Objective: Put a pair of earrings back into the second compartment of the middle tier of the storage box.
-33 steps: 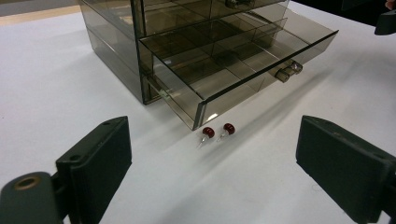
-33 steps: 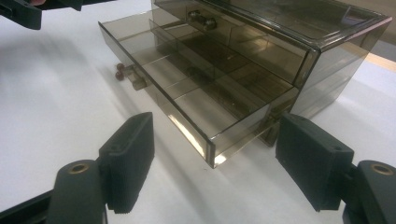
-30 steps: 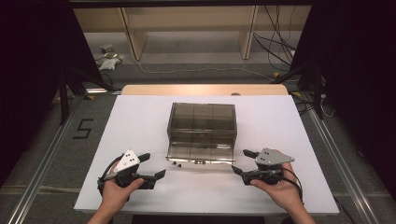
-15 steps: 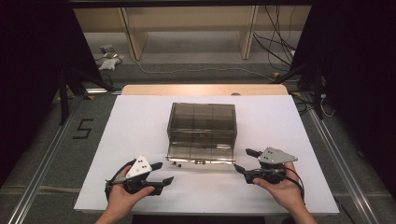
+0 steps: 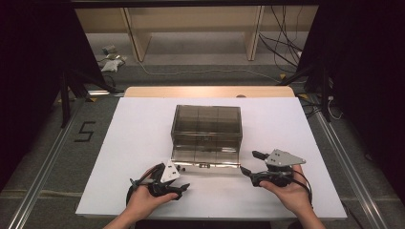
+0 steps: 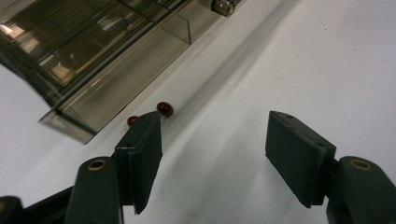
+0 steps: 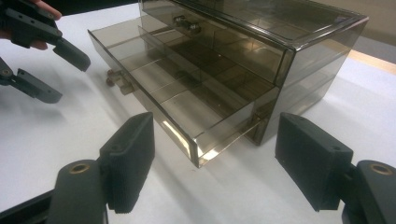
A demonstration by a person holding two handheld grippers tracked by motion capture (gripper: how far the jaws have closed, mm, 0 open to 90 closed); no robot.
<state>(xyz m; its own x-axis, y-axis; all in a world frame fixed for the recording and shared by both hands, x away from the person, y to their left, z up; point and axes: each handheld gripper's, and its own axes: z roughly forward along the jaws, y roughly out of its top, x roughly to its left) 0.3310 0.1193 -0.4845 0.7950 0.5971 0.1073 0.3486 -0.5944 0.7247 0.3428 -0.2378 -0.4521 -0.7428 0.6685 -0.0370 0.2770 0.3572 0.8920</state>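
Left gripper (image 5: 179,187) low on white bench (image 5: 119,157), jaws part-open, just been closing, nothing between; two small dark-red beads (image 6: 164,109) beyond its jaw, beside open drawer of smoky transparent plastic drawer box (image 5: 206,129). Right gripper (image 5: 248,167) jaws wide, empty.

The drawer box (image 5: 206,133) is smoky brown see-through plastic, its pulled-out drawer (image 7: 177,109) the same tint. Two small beads (image 6: 164,109) beside it are dark red. The counter (image 5: 143,133) is plain white with a pale wood strip at the far edge. Both tongs are black with grey top plates.
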